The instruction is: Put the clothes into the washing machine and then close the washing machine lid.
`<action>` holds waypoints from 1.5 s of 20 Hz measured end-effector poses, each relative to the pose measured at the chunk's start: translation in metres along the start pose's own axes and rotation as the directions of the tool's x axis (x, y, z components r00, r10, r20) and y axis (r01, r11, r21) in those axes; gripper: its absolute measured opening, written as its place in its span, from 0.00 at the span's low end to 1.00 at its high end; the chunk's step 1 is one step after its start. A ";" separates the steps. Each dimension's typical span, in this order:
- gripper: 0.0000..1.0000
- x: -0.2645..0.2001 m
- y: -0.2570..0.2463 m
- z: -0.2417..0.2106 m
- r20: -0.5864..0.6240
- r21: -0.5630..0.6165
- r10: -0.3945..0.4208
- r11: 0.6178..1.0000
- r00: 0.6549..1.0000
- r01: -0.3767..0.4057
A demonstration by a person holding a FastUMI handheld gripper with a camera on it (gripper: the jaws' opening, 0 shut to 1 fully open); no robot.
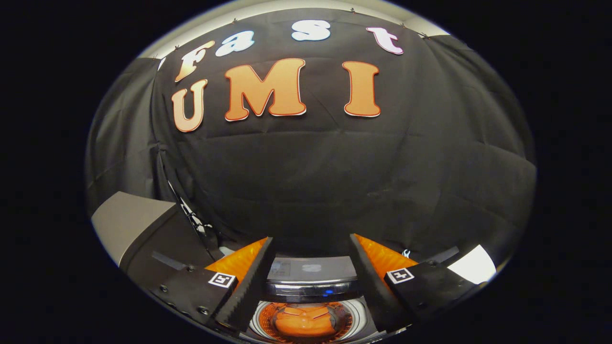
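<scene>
Gripper (pixel 311 246) spread, empty, above orange clothes (pixel 304 321) in washing machine (pixel 311 268)

— Where does the gripper view sit?

— On the gripper (pixel 311 248) itself, looking forward along its two spread fingers (pixel 248 282), above the round open drum of the grey top-loading washing machine (pixel 311 317).

— Which way does it face?

— Mostly level at the black cloth booth wall (pixel 311 181), which stands near — the machine lies low between the fingers, close below.
</scene>
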State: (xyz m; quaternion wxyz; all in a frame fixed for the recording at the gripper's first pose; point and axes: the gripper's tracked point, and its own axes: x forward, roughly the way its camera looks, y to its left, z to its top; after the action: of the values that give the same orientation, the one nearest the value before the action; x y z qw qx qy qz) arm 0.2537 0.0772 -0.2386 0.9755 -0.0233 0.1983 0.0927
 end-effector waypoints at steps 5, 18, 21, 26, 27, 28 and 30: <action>0.99 -0.016 0.001 -0.016 -0.009 -0.001 -0.002 1.000 1.000 0.002; 0.99 -0.042 0.012 -0.100 -0.138 0.054 0.003 0.999 0.990 0.005; 0.99 -0.042 0.014 -0.103 -0.143 0.067 0.001 0.998 0.990 0.009; 0.99 -0.055 0.023 -0.077 -0.083 0.047 0.002 0.999 0.997 0.002; 0.99 -0.061 0.025 -0.070 -0.067 0.047 0.004 0.999 0.998 -0.001; 0.99 -0.069 0.028 -0.061 -0.048 0.048 0.005 0.999 0.999 -0.002; 0.99 -0.089 0.033 -0.041 -0.006 0.058 -0.001 0.998 1.000 0.001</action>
State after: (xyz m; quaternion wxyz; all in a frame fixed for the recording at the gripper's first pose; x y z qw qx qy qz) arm 0.1511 0.0911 -0.2415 0.9752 0.0047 0.2039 0.0865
